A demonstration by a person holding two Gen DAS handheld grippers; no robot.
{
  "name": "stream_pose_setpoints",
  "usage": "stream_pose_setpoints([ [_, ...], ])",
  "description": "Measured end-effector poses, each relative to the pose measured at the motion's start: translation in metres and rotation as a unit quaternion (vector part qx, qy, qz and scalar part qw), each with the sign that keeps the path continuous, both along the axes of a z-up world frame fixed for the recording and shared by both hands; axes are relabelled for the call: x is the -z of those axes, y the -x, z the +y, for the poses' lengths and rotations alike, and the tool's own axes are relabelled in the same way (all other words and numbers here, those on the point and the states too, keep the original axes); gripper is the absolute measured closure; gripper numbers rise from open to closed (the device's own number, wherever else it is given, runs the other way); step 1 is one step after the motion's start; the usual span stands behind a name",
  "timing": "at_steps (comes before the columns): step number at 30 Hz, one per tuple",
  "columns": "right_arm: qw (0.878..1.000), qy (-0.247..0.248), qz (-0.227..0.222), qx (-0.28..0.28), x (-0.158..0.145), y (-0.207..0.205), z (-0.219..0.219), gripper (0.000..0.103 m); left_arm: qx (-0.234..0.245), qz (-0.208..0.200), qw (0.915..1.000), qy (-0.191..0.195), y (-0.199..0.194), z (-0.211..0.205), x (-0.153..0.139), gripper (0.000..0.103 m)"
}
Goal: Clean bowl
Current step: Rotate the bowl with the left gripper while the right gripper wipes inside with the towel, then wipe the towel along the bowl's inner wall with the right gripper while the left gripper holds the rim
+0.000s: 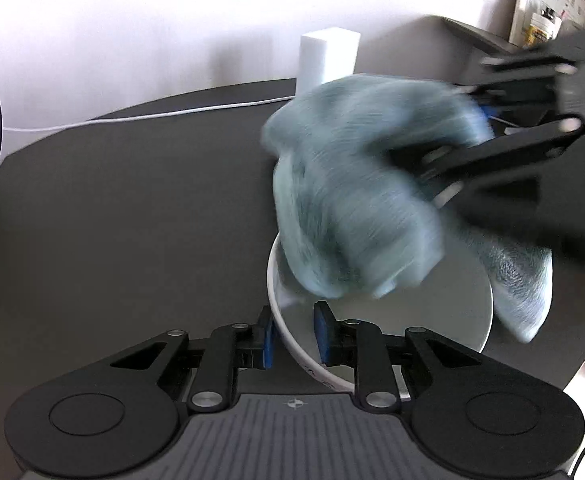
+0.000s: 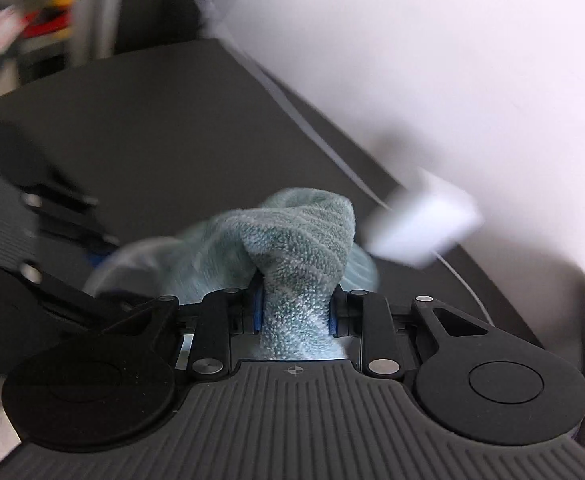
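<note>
A white bowl [image 1: 376, 332] sits on the dark table [image 1: 132, 220]. My left gripper [image 1: 294, 334] is shut on its near rim, one blue pad outside and one inside. My right gripper [image 2: 294, 312] is shut on a light blue-green towel [image 2: 296, 256]. In the left wrist view the right gripper [image 1: 444, 172] comes in from the right and holds the blurred towel [image 1: 356, 200] bunched over the bowl, its lower end inside the bowl. In the right wrist view the bowl [image 2: 132, 260] shows as a blurred pale rim behind the towel.
A white block [image 1: 328, 60] stands at the table's far edge by the white wall, with a white cable [image 1: 152, 116] running along that edge. The block [image 2: 424, 224] appears blurred in the right wrist view. A shelf with papers [image 1: 552, 4] is at the far right.
</note>
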State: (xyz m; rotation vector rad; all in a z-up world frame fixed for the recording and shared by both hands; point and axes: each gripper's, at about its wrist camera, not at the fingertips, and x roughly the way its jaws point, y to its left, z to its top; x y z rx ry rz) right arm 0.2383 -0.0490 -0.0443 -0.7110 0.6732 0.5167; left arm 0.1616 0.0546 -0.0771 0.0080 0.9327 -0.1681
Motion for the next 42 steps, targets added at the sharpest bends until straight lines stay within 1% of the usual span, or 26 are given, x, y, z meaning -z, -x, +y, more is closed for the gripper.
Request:
stream_pose_setpoints([
  [1,1.0,0.007,0.004,0.022,0.002,0.003,-0.01,0.078,0.001,-0.001,1.0,0.0,0.0,-0.001,0.0,0.08],
  [3,0.998,-0.017,0.049,0.035,0.004,0.009,-0.03,0.077,0.003,-0.002,1.0,0.001,0.001,-0.003,0.0,0.08],
  [5,0.992,-0.057,0.111,0.026,0.006,0.028,-0.047,0.077,0.003,-0.002,1.0,0.001,0.001,-0.005,0.0,0.08],
  [9,0.981,-0.09,0.172,-0.005,0.016,0.068,-0.049,0.077,0.008,-0.005,0.9999,-0.007,0.004,-0.01,-0.002,0.08],
  [11,0.972,-0.134,0.194,-0.009,0.016,0.082,-0.044,0.077,0.011,-0.006,0.9999,-0.011,0.005,-0.012,-0.003,0.081],
  [13,0.962,-0.174,0.208,-0.009,0.013,0.088,-0.039,0.078,0.015,-0.007,0.9997,-0.016,0.007,-0.013,-0.004,0.081],
  [15,0.955,-0.211,0.209,-0.002,0.001,0.084,-0.043,0.078,0.016,-0.008,0.9997,-0.017,-0.003,-0.006,-0.002,0.081],
  [17,0.952,-0.243,0.183,0.022,-0.013,0.073,-0.056,0.079,0.015,-0.008,0.9997,-0.017,-0.009,-0.003,-0.001,0.081],
  [18,0.952,-0.251,0.172,0.036,-0.018,0.066,-0.061,0.079,0.013,-0.008,0.9998,-0.016,-0.011,-0.003,-0.001,0.081],
  [20,0.948,-0.27,0.15,0.072,-0.02,0.047,-0.075,0.078,0.011,-0.008,0.9998,-0.013,-0.003,0.008,-0.002,0.081],
  [21,0.943,-0.282,0.148,0.092,-0.016,0.037,-0.081,0.078,0.008,-0.008,0.9999,-0.012,-0.003,0.008,-0.002,0.081],
  [22,0.932,-0.304,0.155,0.121,-0.007,0.022,-0.088,0.078,0.006,-0.007,0.9999,-0.01,-0.003,0.009,-0.002,0.081],
  [23,0.907,-0.347,0.172,0.166,0.008,0.002,-0.099,0.077,0.004,-0.007,0.9999,-0.01,-0.004,0.008,-0.001,0.081],
  [24,0.885,-0.378,0.186,0.197,0.019,-0.007,-0.108,0.077,0.003,-0.008,0.9999,-0.011,-0.003,0.008,-0.001,0.081],
  [25,0.857,-0.413,0.208,0.226,0.035,-0.013,-0.114,0.077,0.002,-0.008,0.9999,-0.012,-0.003,0.007,-0.001,0.081],
  [26,0.821,-0.451,0.235,0.259,0.055,-0.019,-0.122,0.077,0.001,-0.009,0.9999,-0.013,-0.003,0.007,-0.001,0.081],
  [27,0.803,-0.468,0.249,0.273,0.066,-0.022,-0.124,0.077,0.001,-0.009,0.9998,-0.015,-0.004,0.006,-0.001,0.081],
  [28,0.795,-0.476,0.255,0.275,0.077,-0.017,-0.121,0.078,0.001,-0.009,0.9998,-0.015,-0.003,0.006,-0.001,0.081],
  [29,0.795,-0.482,0.247,0.272,0.082,-0.008,-0.118,0.078,0.001,-0.008,0.9999,-0.015,-0.002,0.006,-0.002,0.081],
  [30,0.798,-0.482,0.241,0.27,0.082,0.0,-0.117,0.078,0.001,-0.008,0.9998,-0.015,-0.003,0.006,-0.002,0.081],
  [33,0.815,-0.457,0.24,0.262,0.076,0.022,-0.12,0.077,-0.001,-0.008,0.9998,-0.018,-0.004,0.004,-0.001,0.081],
  [34,0.833,-0.432,0.235,0.253,0.073,0.033,-0.118,0.076,-0.002,-0.009,0.9998,-0.019,-0.004,0.004,-0.001,0.081],
  [36,0.869,-0.387,0.223,0.213,0.067,0.058,-0.112,0.076,-0.005,-0.011,0.9997,-0.021,-0.003,0.003,-0.001,0.081],
  [38,0.896,-0.351,0.212,0.169,0.063,0.077,-0.099,0.076,-0.011,-0.012,0.9996,-0.025,-0.002,0.001,-0.001,0.081],
  [39,0.908,-0.337,0.204,0.146,0.061,0.085,-0.091,0.076,-0.013,-0.014,0.9994,-0.028,-0.002,0.0,-0.001,0.081],
  [42,0.926,-0.316,0.183,0.099,0.067,0.103,-0.069,0.076,-0.025,-0.015,0.9991,-0.032,-0.001,-0.002,-0.001,0.081],
])
